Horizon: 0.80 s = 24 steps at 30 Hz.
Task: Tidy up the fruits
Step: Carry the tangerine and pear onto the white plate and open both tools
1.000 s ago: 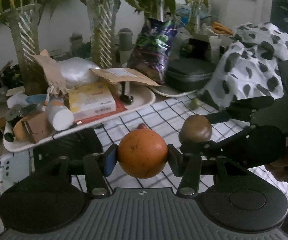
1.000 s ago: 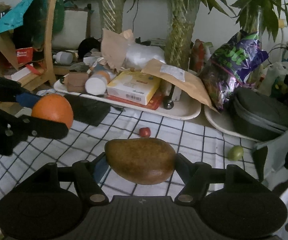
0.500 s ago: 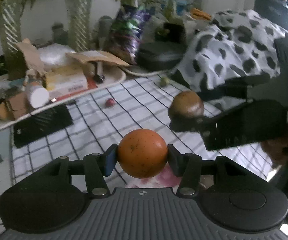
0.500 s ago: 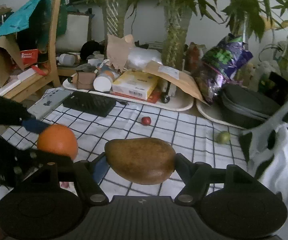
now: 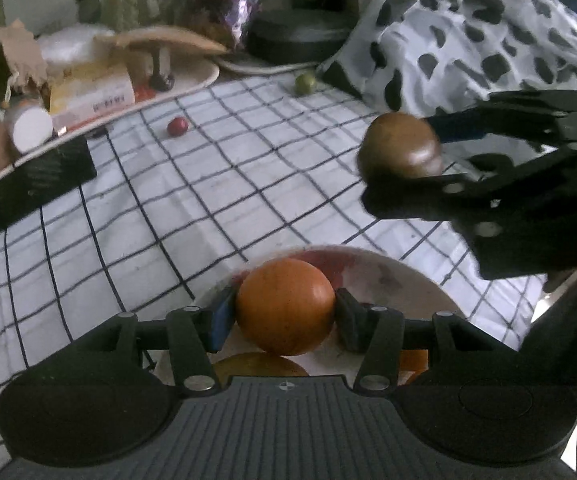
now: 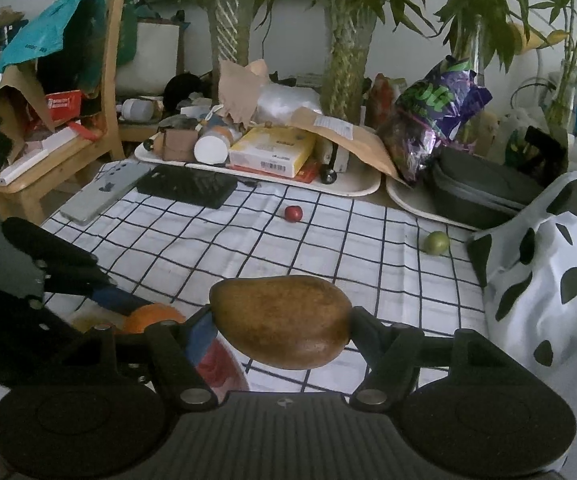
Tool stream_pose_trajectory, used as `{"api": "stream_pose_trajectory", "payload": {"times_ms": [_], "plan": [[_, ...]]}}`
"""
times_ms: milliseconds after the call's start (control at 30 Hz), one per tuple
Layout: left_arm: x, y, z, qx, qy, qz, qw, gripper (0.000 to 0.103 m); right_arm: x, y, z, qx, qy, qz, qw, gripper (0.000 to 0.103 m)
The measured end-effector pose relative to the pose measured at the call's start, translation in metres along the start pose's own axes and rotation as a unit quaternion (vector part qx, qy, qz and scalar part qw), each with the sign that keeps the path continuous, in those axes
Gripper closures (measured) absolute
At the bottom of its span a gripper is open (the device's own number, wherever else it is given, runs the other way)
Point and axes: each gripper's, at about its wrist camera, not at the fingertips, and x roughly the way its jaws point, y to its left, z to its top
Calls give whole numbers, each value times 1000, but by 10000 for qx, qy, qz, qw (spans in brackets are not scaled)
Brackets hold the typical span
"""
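My left gripper (image 5: 284,316) hangs over a white bowl (image 5: 400,276) with a red pattern inside. An orange (image 5: 284,306) sits between its pads, which still touch it while the jaws are opening. A yellow fruit (image 5: 260,364) lies in the bowl under it. My right gripper (image 6: 282,328) is shut on a brown oval fruit (image 6: 282,320), held above the checked cloth just right of the bowl (image 6: 224,368). In the left wrist view, that fruit (image 5: 400,144) shows at the right. A small red fruit (image 6: 293,213) and a green one (image 6: 436,243) lie farther back on the cloth.
A cluttered white tray (image 6: 360,190) runs along the back, with a black flat case (image 6: 186,186) and a phone (image 6: 102,196) in front of it. A black-spotted cloth (image 6: 548,280) heaps up at the right. Tall plant vases (image 6: 346,76) stand behind.
My left gripper has come down and tipped forward with the orange, and the bowl now shows under it. My right gripper has drawn back toward the near edge, still holding the brown fruit.
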Motion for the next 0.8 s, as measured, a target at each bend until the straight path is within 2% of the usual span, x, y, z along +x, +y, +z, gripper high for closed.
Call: {"api": "stream_pose_trajectory", "payload": {"times_ms": [67, 167, 333, 533, 667, 800], "plan": [[-1, 2, 0, -78, -48, -148, 9998, 38, -1, 0, -2, 16, 15, 8, 10000, 30], [-10, 6, 4, -236, -242, -133, 9993, 32, -3, -1, -4, 68, 46, -5, 10000, 30], [-32, 16, 9, -546, -496, 75, 9973, 32, -6, -2, -10, 171, 151, 72, 9997, 30], [-51, 19, 4, -646, -696, 450, 9945, 32, -3, 11, -19, 346, 556, 503, 9966, 30], [-58, 19, 0, -771, -768, 437, 9931, 32, -2, 20, -23, 563, 762, 794, 9923, 29], [-61, 16, -7, -758, -765, 505, 9929, 32, 0, 25, -26, 763, 957, 880, 9886, 29]]}}
